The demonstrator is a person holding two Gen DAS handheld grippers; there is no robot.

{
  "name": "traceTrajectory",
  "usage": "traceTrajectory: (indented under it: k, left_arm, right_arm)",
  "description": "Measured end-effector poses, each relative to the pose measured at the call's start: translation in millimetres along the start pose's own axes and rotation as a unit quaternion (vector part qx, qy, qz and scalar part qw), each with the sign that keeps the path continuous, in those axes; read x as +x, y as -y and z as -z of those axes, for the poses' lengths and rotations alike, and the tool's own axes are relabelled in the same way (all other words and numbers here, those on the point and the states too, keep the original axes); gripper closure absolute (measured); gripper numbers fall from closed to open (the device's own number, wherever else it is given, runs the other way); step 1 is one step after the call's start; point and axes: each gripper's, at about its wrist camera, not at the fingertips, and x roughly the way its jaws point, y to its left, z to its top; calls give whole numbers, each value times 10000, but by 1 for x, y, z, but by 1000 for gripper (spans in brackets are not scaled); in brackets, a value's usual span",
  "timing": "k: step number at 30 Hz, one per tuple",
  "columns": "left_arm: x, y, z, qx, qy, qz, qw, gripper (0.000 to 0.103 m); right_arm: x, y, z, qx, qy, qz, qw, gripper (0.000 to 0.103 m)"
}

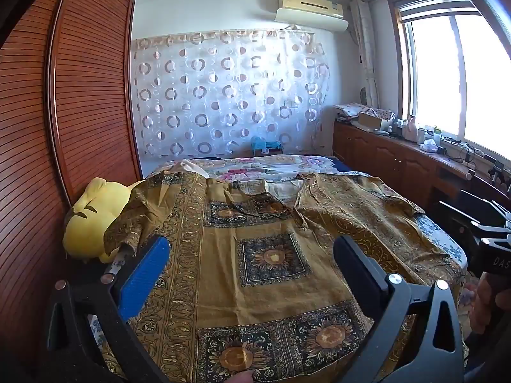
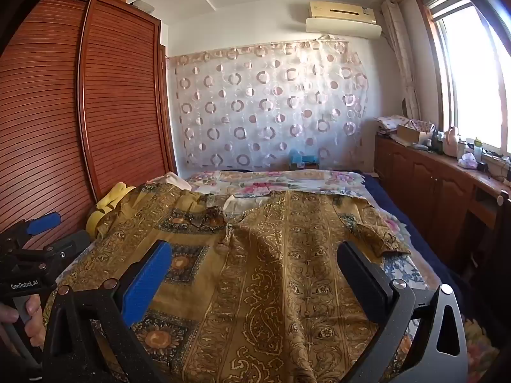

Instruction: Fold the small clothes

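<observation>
A mustard-gold patterned shirt [image 1: 262, 223] with dark sunflower squares lies spread flat on the bed, collar at the far end, short sleeves out to both sides. In the right wrist view the same shirt [image 2: 287, 255] fills the bed's near half. My left gripper [image 1: 252, 255] hovers above the shirt's lower left part, jaws wide open and nothing between them. My right gripper [image 2: 252, 258] hangs over the lower right part, also wide open and empty. The left gripper's body [image 2: 28, 255] and a hand on its handle show at the left edge of the right wrist view.
A yellow plush toy [image 1: 92, 220] lies at the bed's left edge under the shirt's left sleeve. A floral bedsheet [image 1: 265, 166] covers the far half of the bed. A slatted wooden wardrobe [image 1: 80, 95] stands left; a cluttered wooden cabinet [image 1: 399, 156] runs along the window side.
</observation>
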Motion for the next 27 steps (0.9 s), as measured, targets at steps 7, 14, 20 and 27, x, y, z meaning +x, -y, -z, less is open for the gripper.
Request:
traceTrajectory:
  k: [7,14,20,27]
  left_arm:
    - [0,0,0,-19,19,11,10000,0]
    - [0,0,0,-18,20,13,10000,0]
    - [0,0,0,-23,24,11,10000,0]
    - [0,0,0,-20,24,10,10000,0]
  right_arm:
    - [1,0,0,-12,13,0,10000,0]
    - [3,-3,0,-21,23,-7,10000,0]
    - [1,0,0,-19,52,-14,10000,0]
    - [1,1,0,-15,55,-22,10000,0]
